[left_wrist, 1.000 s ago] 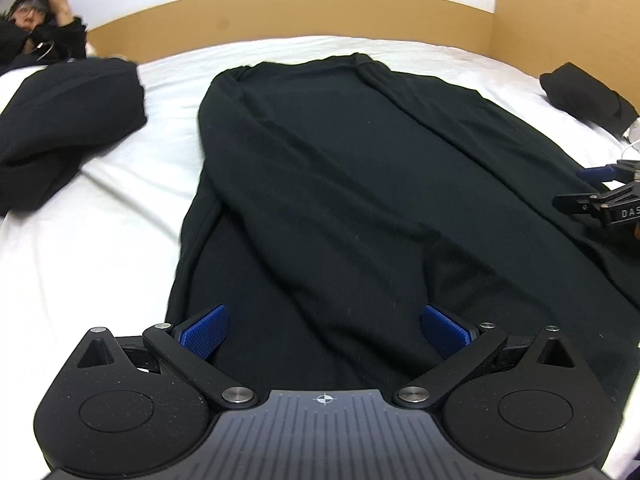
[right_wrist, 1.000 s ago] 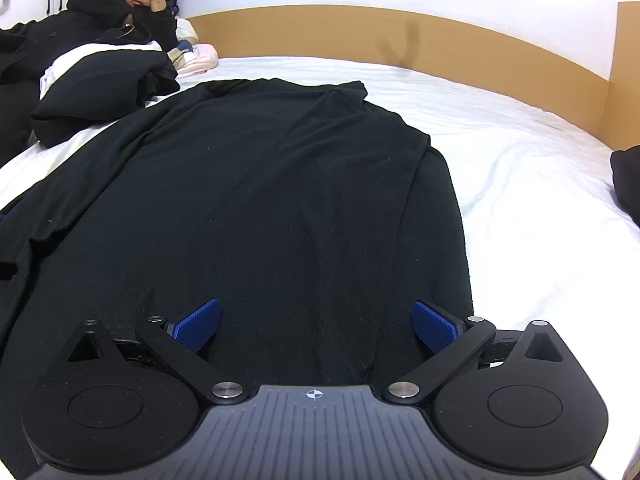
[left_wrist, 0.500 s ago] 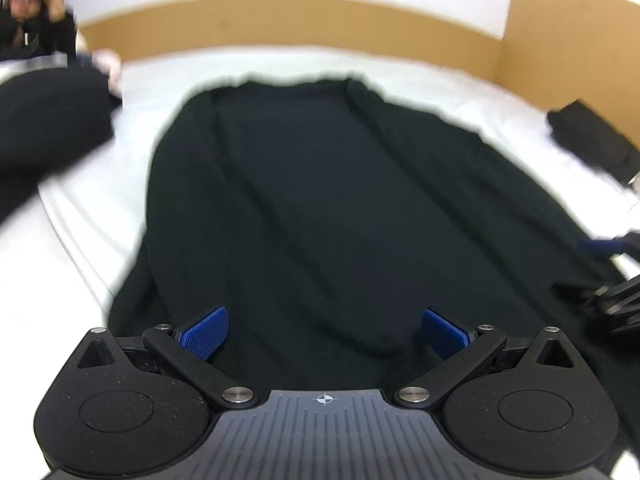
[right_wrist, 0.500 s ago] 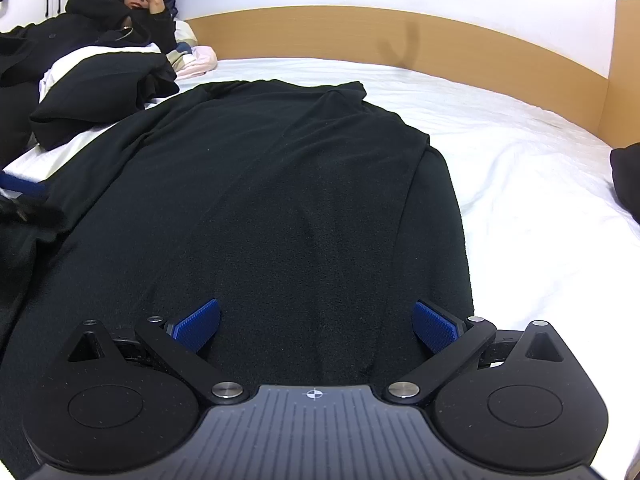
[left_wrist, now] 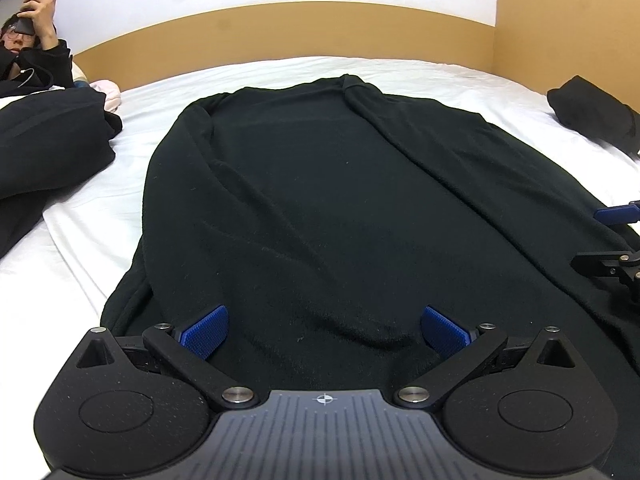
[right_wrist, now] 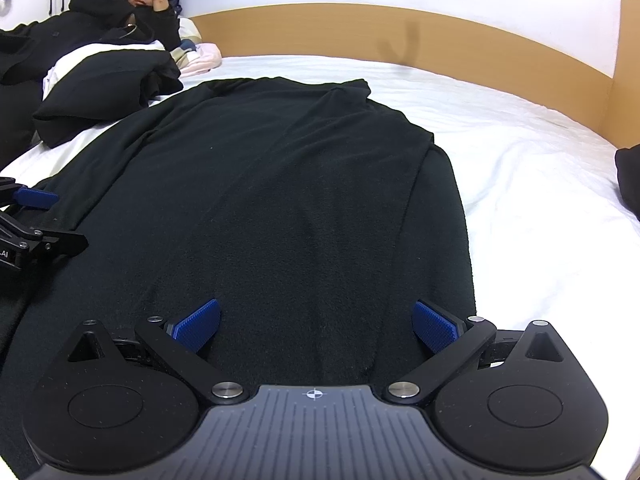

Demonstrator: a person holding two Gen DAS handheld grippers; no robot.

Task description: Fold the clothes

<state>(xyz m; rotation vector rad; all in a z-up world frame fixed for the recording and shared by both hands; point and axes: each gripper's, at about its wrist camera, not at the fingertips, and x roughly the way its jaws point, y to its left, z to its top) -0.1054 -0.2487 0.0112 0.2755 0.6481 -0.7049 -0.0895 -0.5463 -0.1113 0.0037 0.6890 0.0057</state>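
Left wrist, hand-held gripper wide, empty

The left gripper, jaws spread wide, hovers over a black garment on a white bed.

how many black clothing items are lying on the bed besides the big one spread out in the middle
2 in view. A bunched black garment lies on the white bed sheet left of the spread black knit garment; a small folded black item sits far right. More may lie outside the frames.
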